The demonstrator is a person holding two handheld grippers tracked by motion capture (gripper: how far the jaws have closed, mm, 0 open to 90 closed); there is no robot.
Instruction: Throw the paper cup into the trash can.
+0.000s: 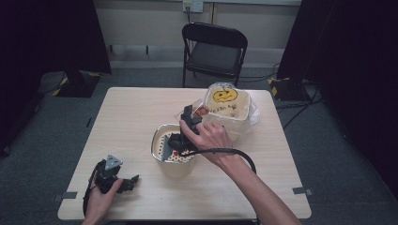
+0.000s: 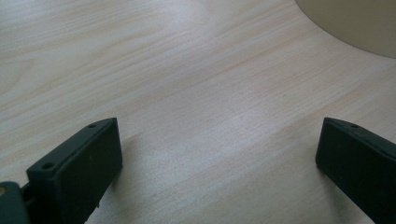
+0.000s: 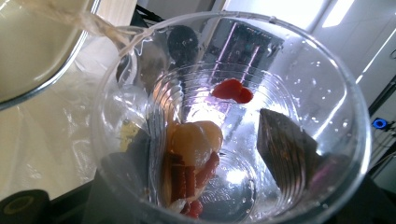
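A clear plastic cup (image 3: pixel 229 121) is gripped between the jaws of the right gripper (image 1: pixel 184 136) and is tipped on its side over the steel bowl (image 1: pixel 159 140) at the table's (image 1: pixel 131 112) centre. In the right gripper view, red and orange food pieces (image 3: pixel 191 158) are seen clinging to the cup's inner wall. The left gripper (image 1: pixel 117 180) is rested on the table near its front-left corner, jaws spread wide with nothing between them. A smiley-marked container (image 1: pixel 227 101) is positioned just behind the bowl.
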